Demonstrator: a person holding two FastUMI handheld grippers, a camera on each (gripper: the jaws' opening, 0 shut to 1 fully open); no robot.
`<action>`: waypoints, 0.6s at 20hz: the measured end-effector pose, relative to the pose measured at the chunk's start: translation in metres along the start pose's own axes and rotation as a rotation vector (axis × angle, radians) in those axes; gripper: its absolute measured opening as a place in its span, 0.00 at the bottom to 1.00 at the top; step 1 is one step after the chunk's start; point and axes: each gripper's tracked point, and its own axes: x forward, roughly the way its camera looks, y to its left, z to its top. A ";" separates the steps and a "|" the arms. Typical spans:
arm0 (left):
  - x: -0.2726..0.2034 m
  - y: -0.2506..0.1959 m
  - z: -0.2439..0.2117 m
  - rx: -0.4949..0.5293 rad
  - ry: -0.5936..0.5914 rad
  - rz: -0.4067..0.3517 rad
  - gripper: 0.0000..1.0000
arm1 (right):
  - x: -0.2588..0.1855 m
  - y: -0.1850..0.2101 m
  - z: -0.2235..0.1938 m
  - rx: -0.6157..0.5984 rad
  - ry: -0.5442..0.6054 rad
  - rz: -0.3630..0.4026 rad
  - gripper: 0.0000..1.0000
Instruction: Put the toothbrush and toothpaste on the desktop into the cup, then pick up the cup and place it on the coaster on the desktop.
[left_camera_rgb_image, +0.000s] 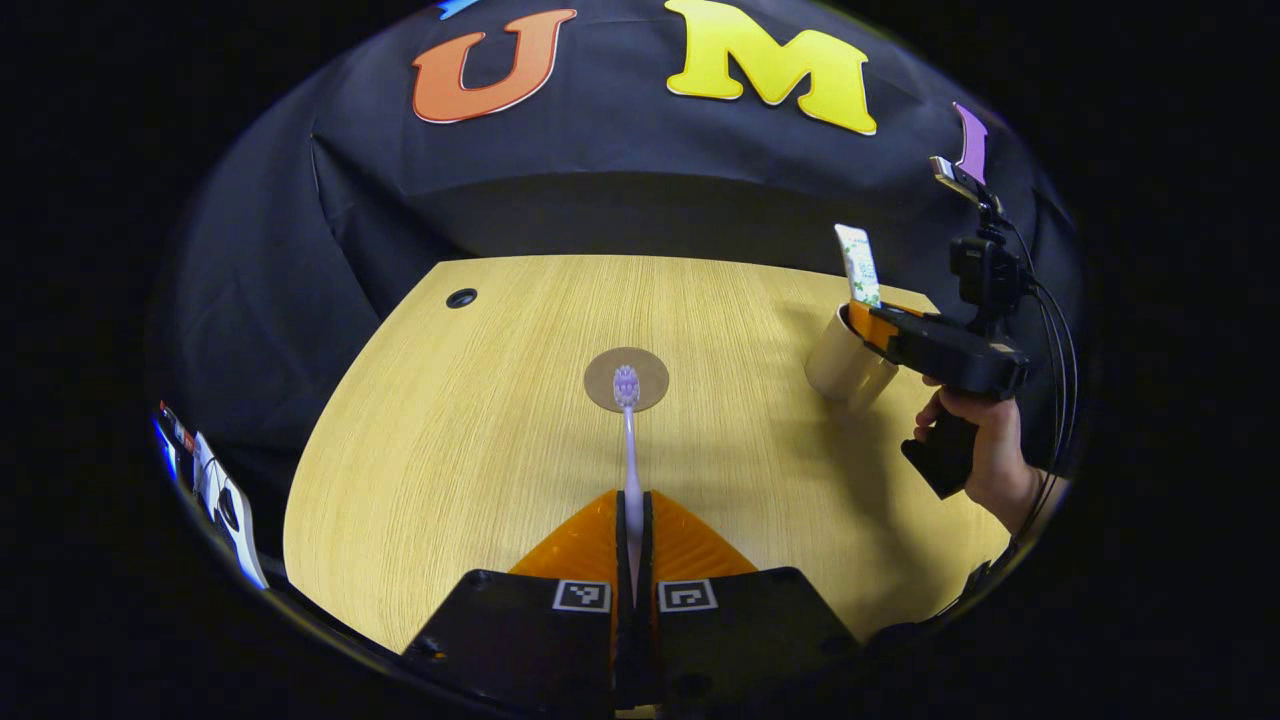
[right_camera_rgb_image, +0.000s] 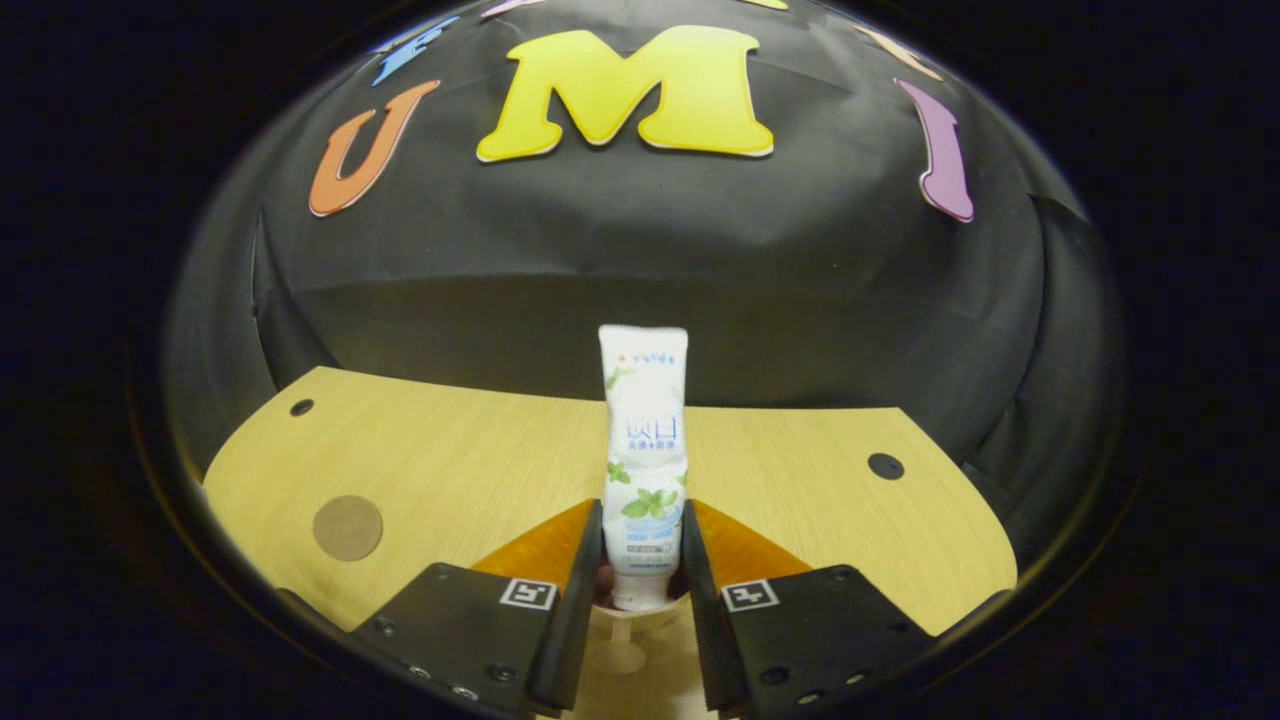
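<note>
A lilac toothbrush (left_camera_rgb_image: 629, 440) sticks forward from my left gripper (left_camera_rgb_image: 633, 497), which is shut on its handle; its bristle head hangs in line with the round brown coaster (left_camera_rgb_image: 626, 379) at mid-table. At the right stands the pale cup (left_camera_rgb_image: 845, 365). A hand (left_camera_rgb_image: 985, 450) holds my right gripper (left_camera_rgb_image: 870, 320) just above the cup's rim. In the right gripper view, my right gripper (right_camera_rgb_image: 643, 510) is shut on the white toothpaste tube (right_camera_rgb_image: 645, 470), held upright with its cap end down over the cup's opening (right_camera_rgb_image: 625, 645). The coaster (right_camera_rgb_image: 347, 527) lies to the left.
The wooden desktop (left_camera_rgb_image: 480, 450) has a cable hole (left_camera_rgb_image: 461, 298) at its far left, and the right gripper view shows two holes (right_camera_rgb_image: 301, 407) (right_camera_rgb_image: 885, 465). Some white and blue objects (left_camera_rgb_image: 215, 490) sit beyond the table's left edge. Black cloth walls the back.
</note>
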 end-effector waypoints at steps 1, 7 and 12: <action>0.001 0.000 0.000 0.001 0.000 -0.002 0.04 | -0.001 0.000 0.002 -0.016 -0.015 -0.007 0.48; 0.001 -0.012 0.007 0.018 -0.014 -0.014 0.04 | -0.006 -0.004 -0.005 -0.006 0.015 0.001 0.59; -0.005 -0.029 0.015 0.023 -0.057 -0.033 0.03 | -0.020 -0.013 -0.007 0.020 0.040 0.009 0.90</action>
